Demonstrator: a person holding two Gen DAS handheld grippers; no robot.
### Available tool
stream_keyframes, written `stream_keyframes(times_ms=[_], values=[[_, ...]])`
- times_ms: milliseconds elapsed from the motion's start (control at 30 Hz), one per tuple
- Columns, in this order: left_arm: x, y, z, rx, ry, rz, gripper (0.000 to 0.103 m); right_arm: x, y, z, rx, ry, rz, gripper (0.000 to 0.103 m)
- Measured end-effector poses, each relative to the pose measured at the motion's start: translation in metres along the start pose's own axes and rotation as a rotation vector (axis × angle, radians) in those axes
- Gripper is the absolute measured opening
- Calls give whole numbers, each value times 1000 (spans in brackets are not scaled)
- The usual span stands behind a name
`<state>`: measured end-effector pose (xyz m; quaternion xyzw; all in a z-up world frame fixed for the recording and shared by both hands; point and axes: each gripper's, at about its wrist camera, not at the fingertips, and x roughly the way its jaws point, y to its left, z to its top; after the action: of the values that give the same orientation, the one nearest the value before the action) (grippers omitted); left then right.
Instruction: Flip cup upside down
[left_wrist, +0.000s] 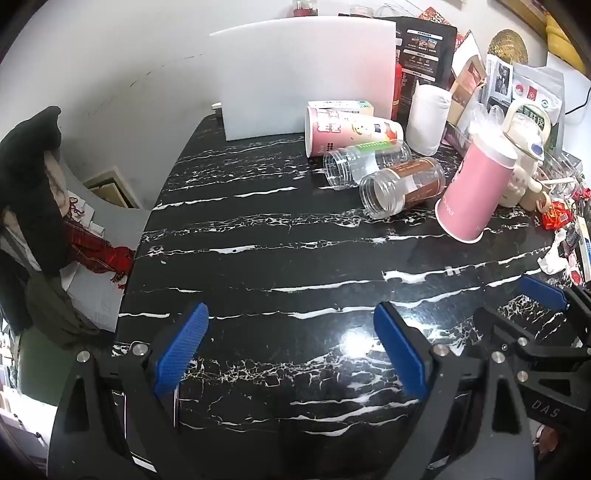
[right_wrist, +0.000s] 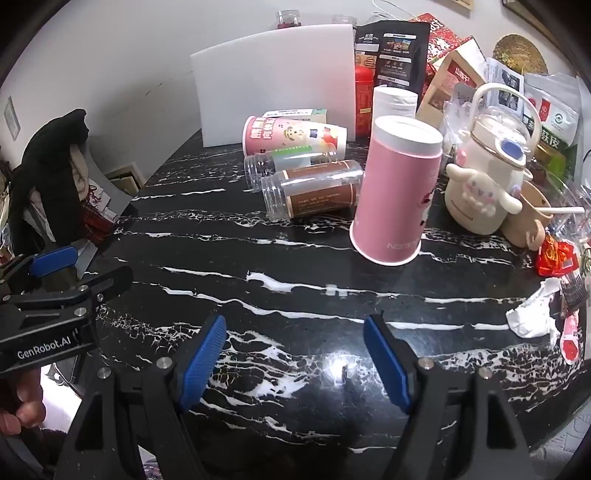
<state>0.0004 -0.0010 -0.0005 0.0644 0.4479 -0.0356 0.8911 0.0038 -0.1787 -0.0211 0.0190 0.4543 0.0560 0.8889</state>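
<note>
A pink paper cup (left_wrist: 474, 194) stands upside down, wide rim on the black marble table (left_wrist: 277, 258), at the right. It also shows in the right wrist view (right_wrist: 397, 192), straight ahead of my right gripper (right_wrist: 295, 363). My left gripper (left_wrist: 291, 352) is open and empty, low over the table's near part. My right gripper is open and empty, well short of the cup. The right gripper's blue tip shows in the left wrist view (left_wrist: 543, 288). The left gripper shows at the left of the right wrist view (right_wrist: 51, 262).
Two clear plastic jars (right_wrist: 314, 194) and a printed pink cup (right_wrist: 291, 136) lie on their sides behind the pink cup. A white foam board (right_wrist: 273, 81) leans on the wall. A cream kettle (right_wrist: 487, 173), bags, wrappers and crumpled paper (right_wrist: 535, 314) crowd the right side.
</note>
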Motion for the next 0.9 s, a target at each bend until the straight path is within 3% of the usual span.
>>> stream_keyframes(times_ms=[233, 900], values=[[5, -1, 3, 8, 7, -33, 91, -2, 2, 1, 0, -2, -5, 77], [-10, 4, 1, 9, -9, -19, 91, -6, 6, 5, -16, -20, 4, 77]])
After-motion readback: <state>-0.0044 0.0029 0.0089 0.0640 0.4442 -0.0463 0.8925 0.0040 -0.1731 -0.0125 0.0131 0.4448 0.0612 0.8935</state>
